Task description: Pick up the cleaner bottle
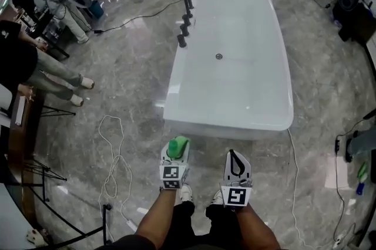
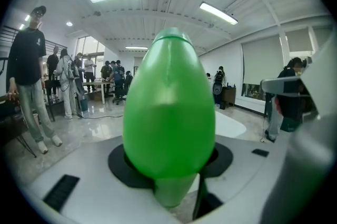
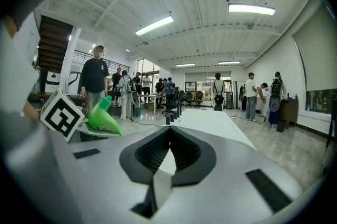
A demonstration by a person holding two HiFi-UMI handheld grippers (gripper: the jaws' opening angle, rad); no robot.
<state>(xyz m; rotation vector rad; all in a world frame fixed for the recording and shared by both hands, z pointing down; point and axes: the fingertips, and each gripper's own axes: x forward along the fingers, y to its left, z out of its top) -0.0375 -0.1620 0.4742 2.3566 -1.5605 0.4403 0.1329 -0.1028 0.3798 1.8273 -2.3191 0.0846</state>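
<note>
Bottle point(image 1: 178, 147) is sitting in the left gripper point(image 1: 175, 155), lifted well clear of the floor point(image 1: 117, 84) in front of the person's feet. The jaws are pinching it from both sides. In the left gripper view the black pads point(image 2: 122, 165) are pressing on its lower part, while the green body point(image 2: 169, 107) is swelling out wide beyond them.

By my reading, the pick-up is largely made and the job now is carrying it securely. The body is smooth, rounded and tapered, so it is probably inclined to squirt forward or twist if the squeeze is uneven. Doing this well means holding the squeeze even, not crushing the plastic, and moving the hand smoothly with no wrist roll, since most of the bottle is hanging out ahead of the grip. I cannot tell how full it is.

Just beside it, the right gripper point(image 1: 234, 154) is riding level with the left, empty, its jaw tips pressed together. Seen from there, the bottle point(image 3: 103, 118) is poking out at the left. This gripper is best staying apart from the bottle so that it is not nudging it.

Ahead and to the right, the white tub point(image 1: 276, 120) is lying near; its rim is worth giving room.
</note>
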